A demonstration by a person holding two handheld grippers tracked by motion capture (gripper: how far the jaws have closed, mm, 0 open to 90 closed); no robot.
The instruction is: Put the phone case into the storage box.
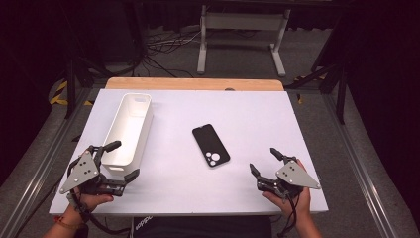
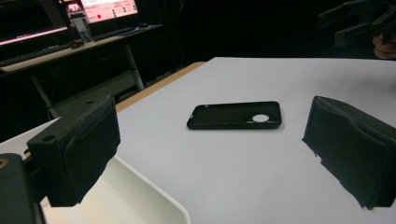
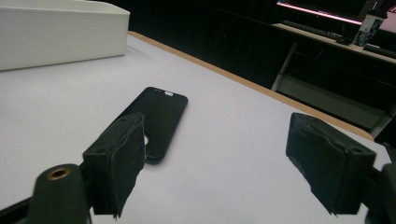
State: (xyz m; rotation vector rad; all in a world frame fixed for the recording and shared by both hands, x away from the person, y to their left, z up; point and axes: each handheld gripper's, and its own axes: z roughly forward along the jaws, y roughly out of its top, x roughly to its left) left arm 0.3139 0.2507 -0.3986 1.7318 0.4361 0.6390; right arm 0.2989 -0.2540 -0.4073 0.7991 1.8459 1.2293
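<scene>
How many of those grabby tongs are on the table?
2. The left black metal tongs sit at the near left corner, beside the long white plastic bin. The right black metal tongs sit at the near right, close to the flat black phone case. Both are open.

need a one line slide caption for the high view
Two hand-held grippers, left and right, open and empty, flank a black phone case beside a white bin.

The high view looks forward and down from above the near edge of the white table (image 1: 247, 106). The left gripper view sits low by the white bin (image 2: 140, 200), facing across the tabletop. The right gripper view sits low at the opposite near corner. All three views share the black phone case (image 1: 210, 145) (image 2: 235, 115) (image 3: 159, 116) lying mid-table
</scene>
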